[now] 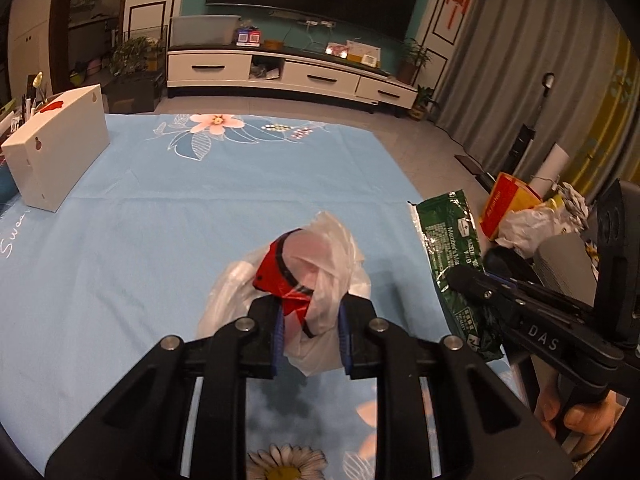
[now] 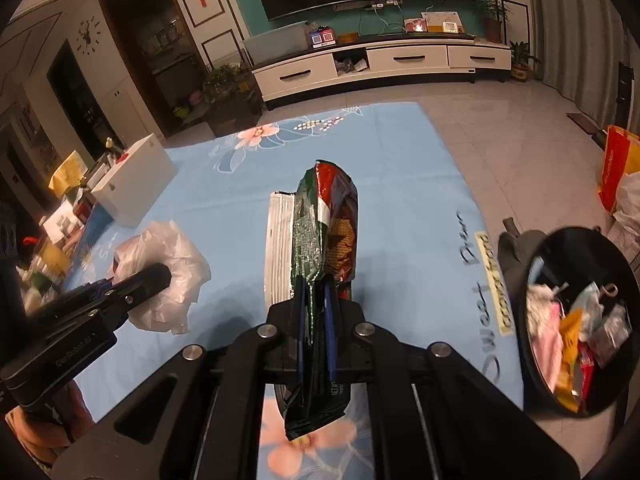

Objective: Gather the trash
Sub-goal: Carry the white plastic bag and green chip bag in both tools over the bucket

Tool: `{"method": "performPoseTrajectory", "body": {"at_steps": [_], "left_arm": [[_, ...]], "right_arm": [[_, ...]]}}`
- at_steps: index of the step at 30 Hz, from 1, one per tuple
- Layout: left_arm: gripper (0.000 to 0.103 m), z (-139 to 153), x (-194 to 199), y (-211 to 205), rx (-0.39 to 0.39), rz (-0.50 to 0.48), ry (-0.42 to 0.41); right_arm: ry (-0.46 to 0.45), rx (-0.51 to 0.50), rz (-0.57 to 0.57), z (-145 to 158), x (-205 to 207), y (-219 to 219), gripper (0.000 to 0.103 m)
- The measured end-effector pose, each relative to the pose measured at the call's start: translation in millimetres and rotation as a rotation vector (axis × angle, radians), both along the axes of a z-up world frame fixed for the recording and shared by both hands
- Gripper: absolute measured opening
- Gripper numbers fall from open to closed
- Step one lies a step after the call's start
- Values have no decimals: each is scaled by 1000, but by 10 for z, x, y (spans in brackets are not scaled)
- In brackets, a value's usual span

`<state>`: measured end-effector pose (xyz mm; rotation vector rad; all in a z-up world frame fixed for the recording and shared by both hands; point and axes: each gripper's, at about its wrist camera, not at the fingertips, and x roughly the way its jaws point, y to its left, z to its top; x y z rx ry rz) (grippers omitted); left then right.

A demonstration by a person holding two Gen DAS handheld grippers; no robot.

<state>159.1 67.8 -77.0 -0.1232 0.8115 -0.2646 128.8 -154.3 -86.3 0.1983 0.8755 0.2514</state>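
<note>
My left gripper is shut on a crumpled clear plastic bag with a red wrapper inside, held above the light blue flowered cloth. In the right wrist view that same plastic bag hangs at the left, in the left gripper. My right gripper is shut on a long dark green snack bag with a silver edge, lifted over the cloth. The left wrist view shows this green bag at the right, pinched by the right gripper.
A black trash bin full of wrappers stands on the floor right of the table. A white box sits at the cloth's far left. Bags and papers are piled on the floor to the right. A TV cabinet lines the far wall.
</note>
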Motion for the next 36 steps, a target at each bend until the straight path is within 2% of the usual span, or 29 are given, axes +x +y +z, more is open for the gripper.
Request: {"method": "performPoseTrajectory", "body": {"at_steps": [13,22,36], "left_arm": [[23,58,-778,-318,56,-63,1],[23,70,-952,-441,59,-83,12],[23,204,-1026,-668,88,-129,-22]], "right_arm": [[-4,25,-28,87,-586,-316,10],[-53,49,-47,250,-807,-463,10],[-98,76,-114,350,-951,-797,10]]}}
